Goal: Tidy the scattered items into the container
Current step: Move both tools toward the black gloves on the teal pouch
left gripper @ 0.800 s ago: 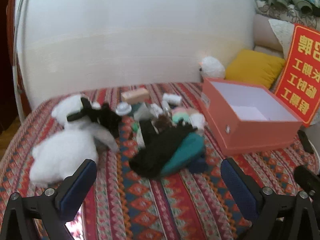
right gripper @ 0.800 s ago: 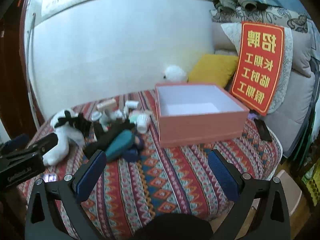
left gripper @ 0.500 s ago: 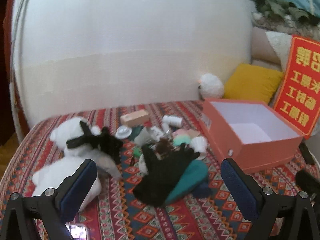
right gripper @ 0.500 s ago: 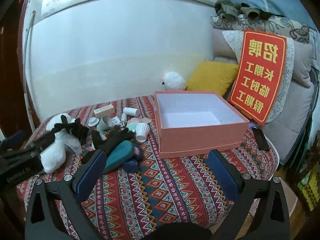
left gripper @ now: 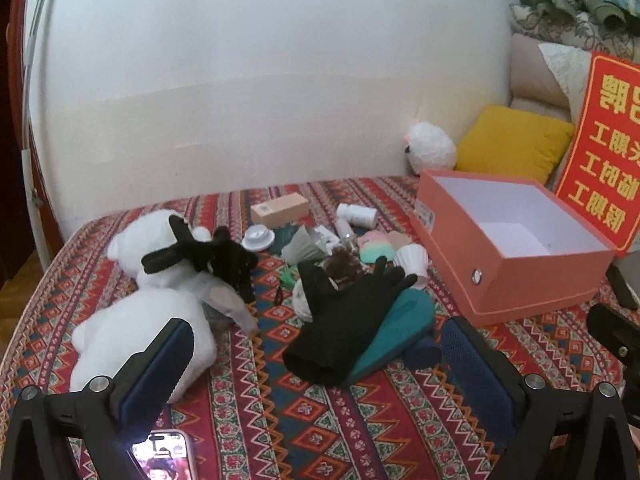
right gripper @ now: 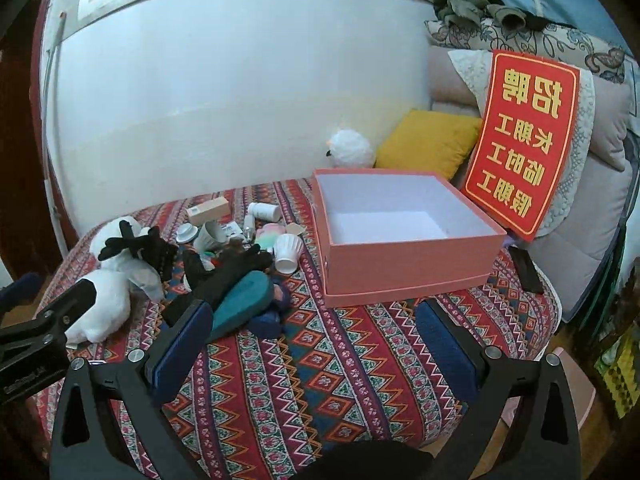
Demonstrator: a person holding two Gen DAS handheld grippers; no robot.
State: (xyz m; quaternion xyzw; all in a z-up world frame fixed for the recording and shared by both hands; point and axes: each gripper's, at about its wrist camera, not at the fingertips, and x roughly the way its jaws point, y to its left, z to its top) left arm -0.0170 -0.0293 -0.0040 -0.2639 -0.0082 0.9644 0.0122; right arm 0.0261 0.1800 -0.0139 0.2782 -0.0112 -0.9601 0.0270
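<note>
White wall closed off the far side of a bed covered in a red patterned spread; cushions, among them a yellow pillow, and a red sign with yellow characters were stacked at the right. An open salmon box sat on the right half of the spread, its white inside holding nothing that could be seen, though its near wall hid part of the floor. A white plush bear lay at the left with black gloves draped over it. Between bear and box lay the clutter: another black glove over a teal slipper, a paper cup on its side, a small tan carton, a white bottle, and smaller bits too tangled to make out. Bare spread stretched in front of the pile and box, right up to both tools. A black remote lay near the bed's right edge. A lit phone was cut off at the bottom of the left view. Left tongs stood wide apart, gripping nothing, above the near spread; right tongs likewise gaped with nothing between them, short of the box.
</note>
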